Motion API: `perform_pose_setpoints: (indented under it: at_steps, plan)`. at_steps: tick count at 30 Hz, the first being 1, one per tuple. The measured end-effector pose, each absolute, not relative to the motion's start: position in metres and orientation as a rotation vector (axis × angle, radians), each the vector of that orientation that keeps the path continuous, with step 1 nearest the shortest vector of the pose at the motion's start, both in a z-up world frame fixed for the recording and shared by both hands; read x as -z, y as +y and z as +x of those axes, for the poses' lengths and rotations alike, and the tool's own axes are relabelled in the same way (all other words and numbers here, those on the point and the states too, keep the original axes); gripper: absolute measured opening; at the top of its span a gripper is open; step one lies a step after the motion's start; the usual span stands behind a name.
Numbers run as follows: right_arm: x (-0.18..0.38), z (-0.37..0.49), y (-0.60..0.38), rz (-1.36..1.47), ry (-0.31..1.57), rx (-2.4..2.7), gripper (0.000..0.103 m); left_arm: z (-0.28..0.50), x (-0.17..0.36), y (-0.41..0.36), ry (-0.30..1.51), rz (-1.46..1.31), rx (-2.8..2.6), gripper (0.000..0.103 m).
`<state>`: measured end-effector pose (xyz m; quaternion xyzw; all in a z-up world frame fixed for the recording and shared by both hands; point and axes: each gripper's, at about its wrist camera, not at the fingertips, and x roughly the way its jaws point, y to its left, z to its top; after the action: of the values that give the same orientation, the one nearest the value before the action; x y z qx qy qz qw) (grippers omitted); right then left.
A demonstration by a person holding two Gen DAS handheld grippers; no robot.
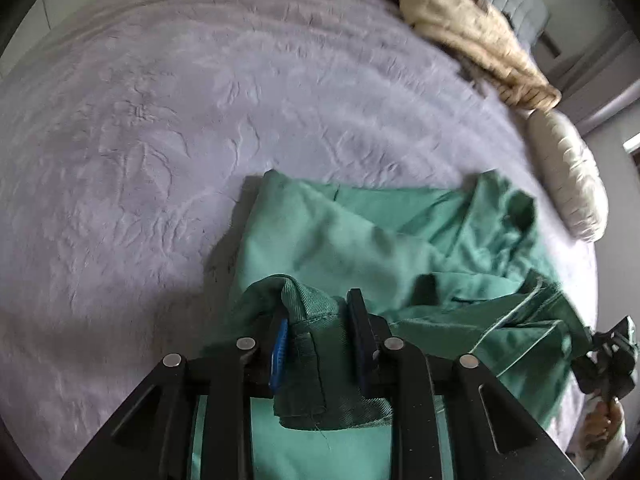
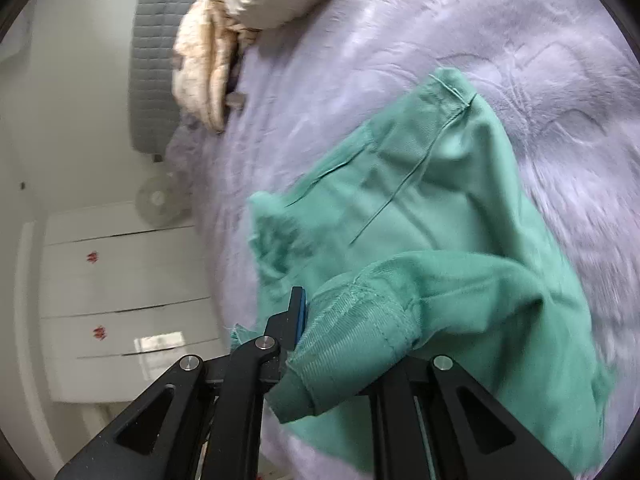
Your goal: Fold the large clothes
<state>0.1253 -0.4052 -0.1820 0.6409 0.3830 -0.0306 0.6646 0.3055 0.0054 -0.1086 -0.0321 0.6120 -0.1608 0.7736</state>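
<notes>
A large green garment lies crumpled on the lilac bedspread. My left gripper points steeply down and is shut on a thick dark-green hem of it, which bunches between the blue pad and the other finger. In the right wrist view the same green garment spreads across the bed. My right gripper is shut on a ribbed hem fold of it; only the left finger shows, cloth covers the other. The right gripper and a hand also show at the left view's far right edge.
A beige knitted garment and a white pillow lie along the bed's far side, by a grey quilted headboard. White drawers and a small fan stand beside the bed.
</notes>
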Motion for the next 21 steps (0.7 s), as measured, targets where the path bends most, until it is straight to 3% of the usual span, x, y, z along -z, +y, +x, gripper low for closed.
perform_pose_setpoints:
  at_steps: [2, 3, 5, 6, 7, 8, 12, 18, 20, 21]
  plan:
    - [0.188, 0.132, -0.408, 1.447, 0.887, 0.091, 0.016, 0.31, 0.11, 0.009, 1.348, -0.091, 0.341, 0.033]
    - [0.187, 0.135, -0.409, 1.436, 0.899, 0.088, 0.021, 0.311, 0.107, 0.011, 1.348, -0.102, 0.331, 0.033]
    - [0.176, 0.14, -0.411, 1.383, 0.899, 0.064, 0.051, 0.307, 0.095, 0.013, 1.326, -0.1, 0.323, 0.041]
    - [0.166, 0.14, -0.412, 1.35, 0.881, 0.053, 0.08, 0.303, 0.088, 0.013, 1.302, -0.083, 0.322, 0.051]
    - [0.155, 0.138, -0.413, 1.317, 0.86, 0.041, 0.086, 0.299, 0.077, 0.012, 1.257, -0.044, 0.298, 0.081]
    - [0.143, 0.138, -0.414, 1.273, 0.856, 0.035, 0.086, 0.295, 0.064, 0.012, 1.198, -0.002, 0.268, 0.094]
    - [0.115, 0.14, -0.418, 1.048, 0.94, 0.114, 0.086, 0.296, 0.045, 0.012, 1.127, 0.05, 0.274, 0.094]
    - [0.127, 0.139, -0.423, 0.87, 1.072, 0.279, 0.083, 0.31, 0.088, 0.006, 1.209, 0.101, 0.214, 0.094]
    - [0.142, 0.142, -0.423, 0.866, 1.112, 0.283, 0.061, 0.31, 0.104, 0.002, 1.223, 0.11, 0.179, 0.094]
    - [0.149, 0.143, -0.421, 0.836, 1.148, 0.298, 0.018, 0.31, 0.111, 0.0, 1.226, 0.126, 0.148, 0.094]
